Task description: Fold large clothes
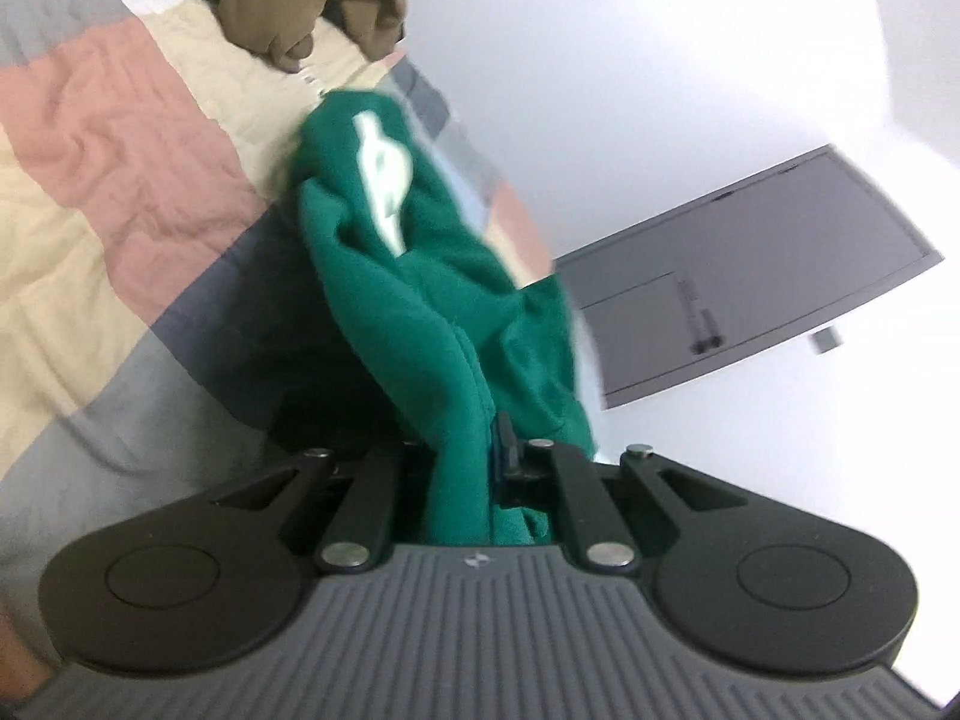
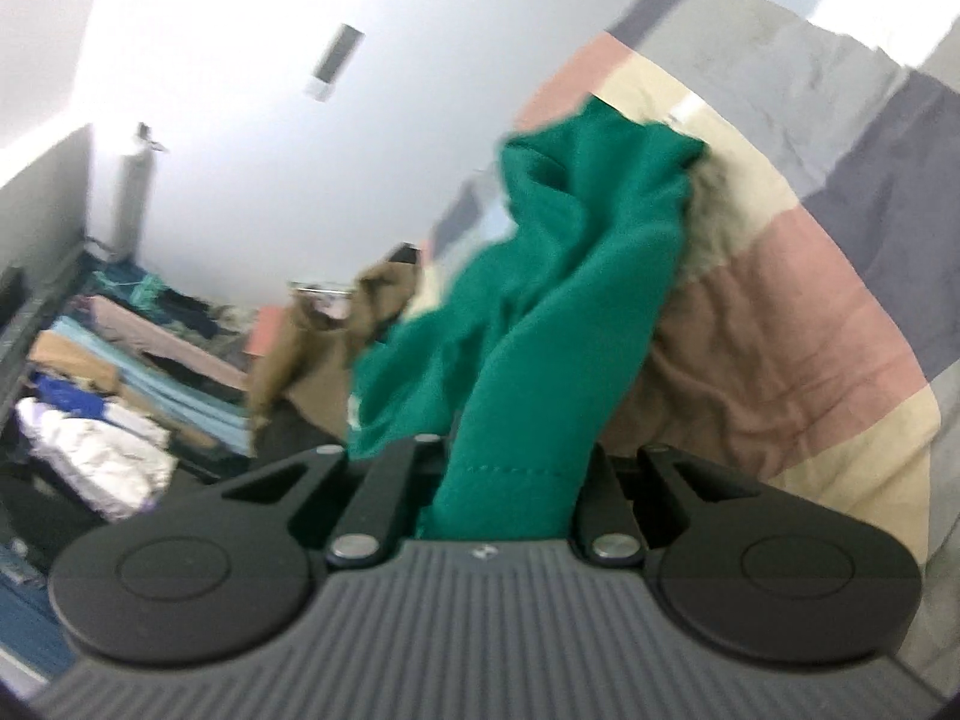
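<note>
A green garment [image 1: 432, 276] with a white print hangs stretched from my left gripper [image 1: 474, 468], which is shut on a bunched fold of it; cloth hides the fingertips. In the right wrist view the same green garment [image 2: 558, 300] runs up from my right gripper [image 2: 510, 474], shut on a hemmed edge of the cloth. Both ends are lifted off the patchwork quilt [image 1: 120, 180], and the far part of the garment still trails toward the quilt [image 2: 810, 330].
A brown garment [image 1: 300, 0] lies bunched on the quilt beyond the green one, also visible as brown garment [image 2: 306, 354]. A grey door [image 1: 780, 264] is set in the white wall. Piles of clothes and boxes [image 2: 108, 408] crowd the floor beside the bed.
</note>
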Available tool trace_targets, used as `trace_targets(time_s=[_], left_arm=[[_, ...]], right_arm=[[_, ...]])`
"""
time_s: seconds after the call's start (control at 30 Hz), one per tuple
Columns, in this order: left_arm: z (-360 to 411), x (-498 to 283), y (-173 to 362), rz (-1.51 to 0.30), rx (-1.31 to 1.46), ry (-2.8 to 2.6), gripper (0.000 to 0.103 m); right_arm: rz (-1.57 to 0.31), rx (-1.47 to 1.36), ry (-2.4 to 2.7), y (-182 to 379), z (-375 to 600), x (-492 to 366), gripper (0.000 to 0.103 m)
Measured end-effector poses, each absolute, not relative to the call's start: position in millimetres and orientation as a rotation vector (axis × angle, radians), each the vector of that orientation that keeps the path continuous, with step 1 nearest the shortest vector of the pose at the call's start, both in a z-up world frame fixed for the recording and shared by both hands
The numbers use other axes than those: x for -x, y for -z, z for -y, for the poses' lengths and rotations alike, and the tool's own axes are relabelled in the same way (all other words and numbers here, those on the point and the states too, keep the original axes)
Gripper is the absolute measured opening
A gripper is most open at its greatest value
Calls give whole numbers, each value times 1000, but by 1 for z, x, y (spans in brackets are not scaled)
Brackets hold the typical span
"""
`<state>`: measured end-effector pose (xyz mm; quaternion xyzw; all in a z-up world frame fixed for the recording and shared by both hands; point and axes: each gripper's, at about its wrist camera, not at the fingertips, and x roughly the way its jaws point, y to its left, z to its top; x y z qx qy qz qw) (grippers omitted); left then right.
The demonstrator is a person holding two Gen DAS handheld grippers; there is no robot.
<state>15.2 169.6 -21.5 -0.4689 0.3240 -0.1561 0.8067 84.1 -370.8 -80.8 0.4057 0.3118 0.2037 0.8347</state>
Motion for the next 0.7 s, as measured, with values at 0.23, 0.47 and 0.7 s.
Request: trace_targets(time_s=[0.23, 0.47, 0.7], left_arm=[[-185, 56, -18, -633, 1038, 427, 9], [-179, 100, -43, -573, 1015, 479, 9], [-181, 41, -44, -550, 1009, 403, 10]], right_arm=[[-575, -859, -531, 37, 380, -16, 15], [-515, -849, -544, 15, 386, 36, 15], [-559, -904, -479, 6, 392, -5, 19]])
